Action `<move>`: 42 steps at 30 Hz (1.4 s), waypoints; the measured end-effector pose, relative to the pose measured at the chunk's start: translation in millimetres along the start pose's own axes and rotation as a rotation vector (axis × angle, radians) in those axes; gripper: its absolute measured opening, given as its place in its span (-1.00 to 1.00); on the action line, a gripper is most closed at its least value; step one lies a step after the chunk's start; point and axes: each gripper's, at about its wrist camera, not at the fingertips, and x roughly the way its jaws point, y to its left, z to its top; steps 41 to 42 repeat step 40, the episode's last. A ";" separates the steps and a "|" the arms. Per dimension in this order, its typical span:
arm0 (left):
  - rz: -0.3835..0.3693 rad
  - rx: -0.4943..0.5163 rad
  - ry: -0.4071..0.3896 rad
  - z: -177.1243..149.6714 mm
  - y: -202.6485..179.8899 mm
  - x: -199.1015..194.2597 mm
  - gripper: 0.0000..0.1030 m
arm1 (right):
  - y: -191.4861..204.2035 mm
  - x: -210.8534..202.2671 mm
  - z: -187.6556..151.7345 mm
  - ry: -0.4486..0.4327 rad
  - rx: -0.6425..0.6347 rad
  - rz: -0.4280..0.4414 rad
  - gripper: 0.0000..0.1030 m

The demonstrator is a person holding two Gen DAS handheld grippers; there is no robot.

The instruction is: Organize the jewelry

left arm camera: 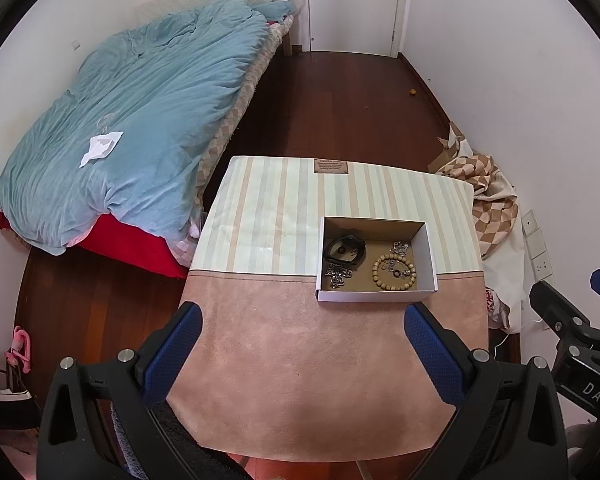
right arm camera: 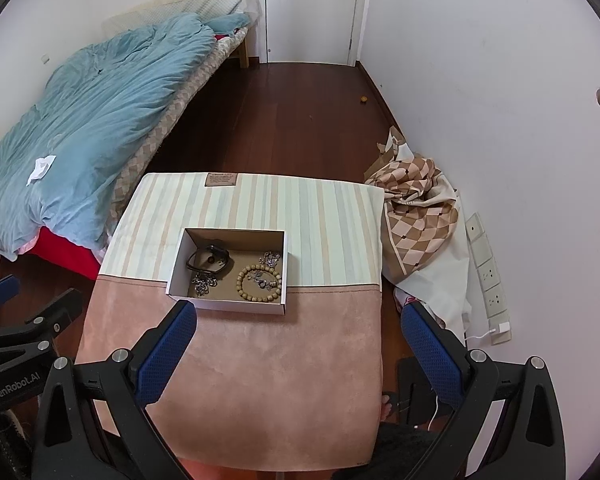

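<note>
The open cardboard box [left arm camera: 376, 294] sits on the table's cloth cover [left arm camera: 300, 360], holding a wooden bead bracelet [left arm camera: 393, 272], a black band [left arm camera: 345, 249] and silver chains [left arm camera: 339, 274]. The left gripper [left arm camera: 302, 354] and right gripper [right arm camera: 298, 350] both hover spread and empty, short of the box. Nothing lies outside the box, so gathering seems done; any next move means reaching in for one piece.

A box [left arm camera: 376, 294] sits on the counter [left arm camera: 300, 360], right of centre. Inside it, a bead bracelet [left arm camera: 394, 272] lies at the near right, a strap [left arm camera: 345, 249] at the far left. The bed [left arm camera: 120, 120] stands far left.
</note>
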 end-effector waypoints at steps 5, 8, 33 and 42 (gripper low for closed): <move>-0.001 0.004 -0.003 -0.1 -0.9 -0.7 1.00 | -2.1 -2.0 1.3 -0.004 -0.005 -0.004 1.00; -0.003 0.007 -0.005 0.3 -2.8 -2.1 1.00 | -3.5 -3.2 2.4 -0.006 -0.006 -0.006 1.00; 0.001 0.006 -0.015 1.8 -4.1 -5.6 1.00 | -2.7 -8.3 1.0 -0.009 -0.021 -0.009 1.00; -0.003 0.000 -0.027 1.2 -4.6 -9.6 1.00 | -3.0 -10.7 0.8 -0.010 -0.024 -0.005 1.00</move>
